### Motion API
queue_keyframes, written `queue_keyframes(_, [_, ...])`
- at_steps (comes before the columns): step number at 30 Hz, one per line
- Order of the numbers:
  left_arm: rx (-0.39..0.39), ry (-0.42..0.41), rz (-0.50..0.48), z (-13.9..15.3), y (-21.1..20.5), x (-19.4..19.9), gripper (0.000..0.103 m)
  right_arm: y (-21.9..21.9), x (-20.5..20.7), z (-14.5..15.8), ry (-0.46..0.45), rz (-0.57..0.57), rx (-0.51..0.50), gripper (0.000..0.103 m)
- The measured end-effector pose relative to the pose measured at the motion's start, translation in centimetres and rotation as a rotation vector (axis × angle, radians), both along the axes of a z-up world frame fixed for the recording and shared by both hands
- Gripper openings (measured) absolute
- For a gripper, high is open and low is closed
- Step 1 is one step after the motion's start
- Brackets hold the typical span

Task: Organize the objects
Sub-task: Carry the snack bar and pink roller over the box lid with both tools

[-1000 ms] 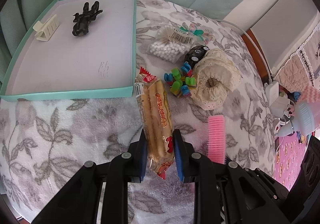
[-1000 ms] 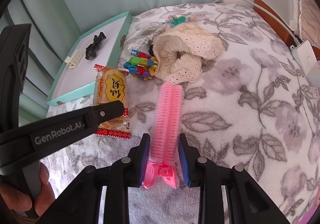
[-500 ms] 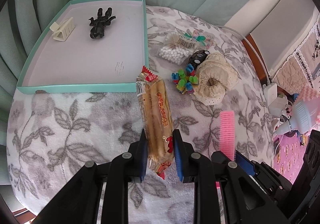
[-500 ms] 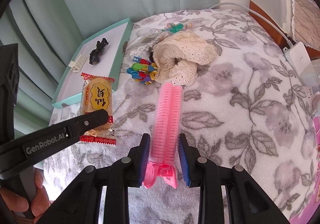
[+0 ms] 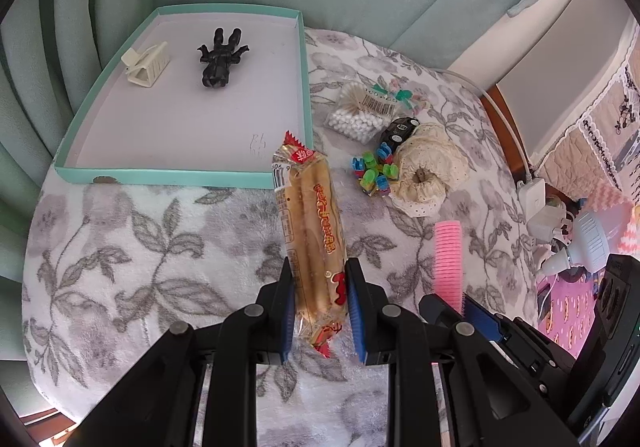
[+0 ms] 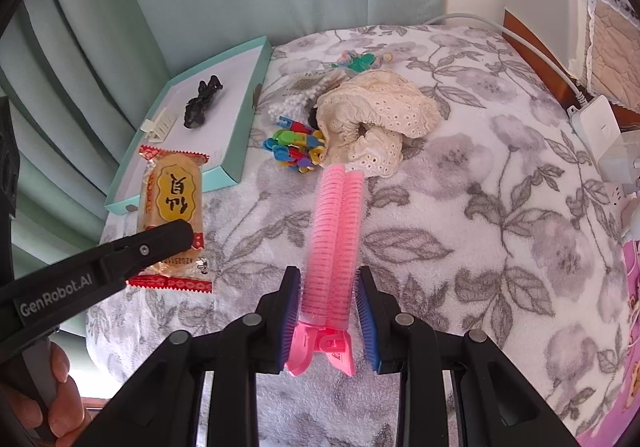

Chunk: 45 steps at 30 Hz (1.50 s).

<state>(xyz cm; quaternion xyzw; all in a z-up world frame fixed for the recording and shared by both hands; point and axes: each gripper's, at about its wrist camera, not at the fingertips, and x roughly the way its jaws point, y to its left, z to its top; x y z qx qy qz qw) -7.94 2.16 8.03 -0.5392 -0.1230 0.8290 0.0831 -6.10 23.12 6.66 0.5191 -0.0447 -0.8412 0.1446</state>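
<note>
Floral blanket [image 5: 120,247], snack packet [image 5: 312,231] clamped (lengthwise) in left claw [image 5: 320,311]

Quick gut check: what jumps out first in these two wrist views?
The left gripper is shut on a snack packet, lifted near the teal tray. The right gripper clamps a pink hair roller clip. Two hair claws lie in the tray; colourful clips sit beside it.

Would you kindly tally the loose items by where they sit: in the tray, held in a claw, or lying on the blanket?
In the teal tray: 2
Held in a claw: 2
On the floral blanket: 5
Total: 9
</note>
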Motion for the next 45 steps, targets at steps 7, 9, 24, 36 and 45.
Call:
queue_keyframes(7, [0.018,0.04,0.012,1.5,-1.1,0.0,0.024,-0.6,-0.5,1.9,0.039,0.001,0.009,0.03])
queue_keyframes(9, [0.024,0.057,0.018,2.1,-1.5,-0.1,0.024,-0.9,-0.7,2.8,0.06,0.007,0.015,0.03])
queue_keyframes(24, [-0.03,0.16,0.094,6.3,-8.0,-2.4,0.024,-7.1,-4.9,9.1,0.184,0.113,0.027,0.03])
queue_keyframes(36, [-0.068,0.153,0.168,5.8,-13.5,-5.0,0.024,-13.2,-8.9,9.3,0.181,0.205,0.028,0.03])
queue_keyframes(45, [-0.063,0.088,0.18,2.6,-14.4,-6.7,0.024,-16.9,-10.7,5.7,0.104,0.262,0.061,0.03])
